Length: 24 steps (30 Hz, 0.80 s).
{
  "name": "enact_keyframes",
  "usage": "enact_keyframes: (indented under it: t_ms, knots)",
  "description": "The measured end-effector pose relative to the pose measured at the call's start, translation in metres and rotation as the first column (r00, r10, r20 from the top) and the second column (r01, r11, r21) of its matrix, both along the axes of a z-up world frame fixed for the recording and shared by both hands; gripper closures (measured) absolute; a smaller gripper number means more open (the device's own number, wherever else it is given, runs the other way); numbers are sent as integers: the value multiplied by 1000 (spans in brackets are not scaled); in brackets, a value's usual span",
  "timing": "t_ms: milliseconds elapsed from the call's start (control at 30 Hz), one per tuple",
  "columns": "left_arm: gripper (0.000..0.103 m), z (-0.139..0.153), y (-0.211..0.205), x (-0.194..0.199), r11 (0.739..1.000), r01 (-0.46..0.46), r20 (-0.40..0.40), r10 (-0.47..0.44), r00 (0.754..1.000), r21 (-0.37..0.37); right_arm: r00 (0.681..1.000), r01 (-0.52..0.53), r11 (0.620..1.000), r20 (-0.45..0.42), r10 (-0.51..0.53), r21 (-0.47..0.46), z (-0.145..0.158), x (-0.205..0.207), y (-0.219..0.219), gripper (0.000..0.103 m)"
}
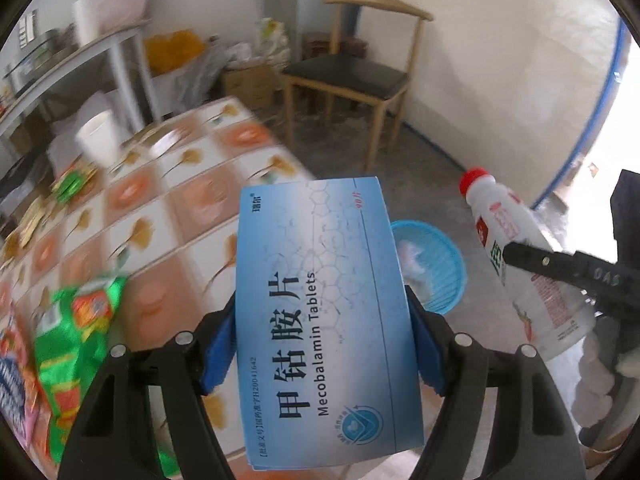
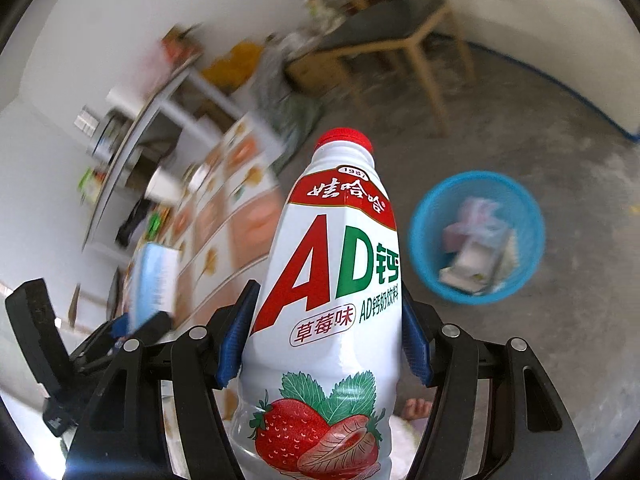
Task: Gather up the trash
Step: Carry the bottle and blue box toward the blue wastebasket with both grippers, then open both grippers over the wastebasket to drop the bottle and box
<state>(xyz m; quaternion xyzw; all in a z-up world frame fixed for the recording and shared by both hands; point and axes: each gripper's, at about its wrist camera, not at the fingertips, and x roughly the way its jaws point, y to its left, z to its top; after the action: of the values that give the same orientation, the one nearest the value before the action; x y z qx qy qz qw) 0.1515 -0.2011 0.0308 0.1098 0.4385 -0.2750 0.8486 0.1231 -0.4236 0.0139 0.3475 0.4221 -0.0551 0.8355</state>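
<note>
Left gripper (image 1: 320,344) clenched on tablet box (image 1: 320,300), box upright between pads, gripped low so top sticks out. Right gripper (image 2: 326,344) clamps milk bottle (image 2: 332,300) mid-body, cap forward. Blue bin (image 2: 476,236) beyond fingertips, on floor, probably drop target; contents blurred.

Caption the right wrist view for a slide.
Right gripper holds a strawberry drink bottle above the floor, near a blue bin holding trash.
</note>
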Motion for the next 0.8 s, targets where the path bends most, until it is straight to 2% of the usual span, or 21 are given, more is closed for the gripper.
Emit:
enact_keyframes:
  t_ms: [100, 200, 400, 467, 633, 733, 800]
  knots:
    - [31, 5, -26, 7, 997, 63, -46, -65, 997, -33, 995, 97, 995, -6, -97, 11, -5, -23, -32, 42]
    - [31, 0, -65, 19, 990, 132, -123, -137, 983, -49, 988, 156, 987, -23, -155, 39, -17, -38, -52, 42]
    - [31, -48, -135, 36, 980, 198, -293, -189, 937, -1, 978, 196, 970, -104, -182, 145, -63, -41, -72, 42]
    - [31, -65, -155, 43, 977, 210, -325, -188, 927, 32, 975, 200, 963, -131, -178, 179, -80, -32, -75, 42]
    - [30, -97, -203, 70, 974, 208, -367, -160, 916, 93, 972, 207, 950, -162, -172, 234, -114, 1, -96, 39]
    - [18, -108, -229, 89, 975, 186, -328, -138, 935, 122, 967, 224, 951, -168, -190, 214, -137, 32, -118, 30]
    - [18, -117, -238, 100, 975, 161, -297, -110, 949, 153, 955, 251, 952, -203, -214, 176, -153, 43, -131, 30]
